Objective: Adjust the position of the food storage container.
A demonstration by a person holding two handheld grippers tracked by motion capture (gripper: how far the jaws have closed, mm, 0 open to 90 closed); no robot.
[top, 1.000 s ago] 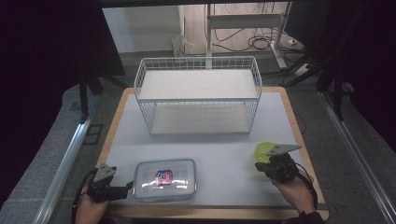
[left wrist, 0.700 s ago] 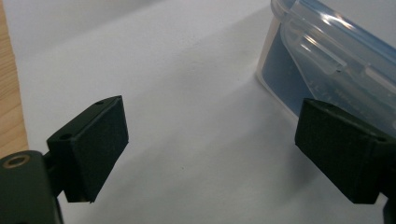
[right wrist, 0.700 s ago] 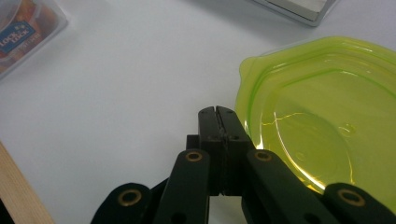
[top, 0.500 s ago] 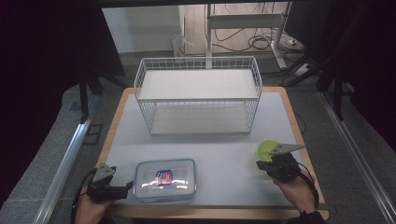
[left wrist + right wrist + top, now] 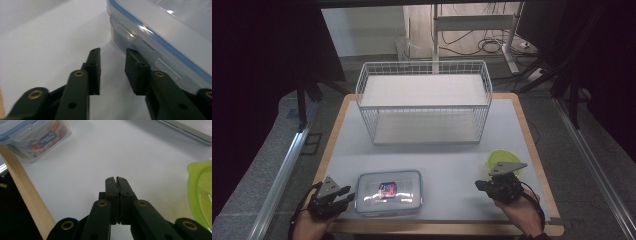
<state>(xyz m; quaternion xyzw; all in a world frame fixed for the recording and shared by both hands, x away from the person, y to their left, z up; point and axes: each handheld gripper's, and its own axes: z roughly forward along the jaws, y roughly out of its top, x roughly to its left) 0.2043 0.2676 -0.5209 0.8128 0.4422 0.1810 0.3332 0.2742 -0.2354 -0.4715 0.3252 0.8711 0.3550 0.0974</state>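
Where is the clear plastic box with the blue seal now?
In the high view the clear plastic box lies at the near edge of the table, left of centre, beside the left gripper and in front of the wire basket.

Open table [image 5: 447, 160] between wire basket [image 5: 424, 102], container [image 5: 388, 192] and green bowl [image 5: 501, 159].

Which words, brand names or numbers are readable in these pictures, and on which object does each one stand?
"LOCK&LOCK": white letters on the blue and red label seen through the clear plastic container, in the right gripper view; the letters are small, so this reading is likely but not certain.
The same label in the high view: too small and blurred to read.
Yellow marks on the dark surface beside the table's wooden edge: cut off, unreadable.
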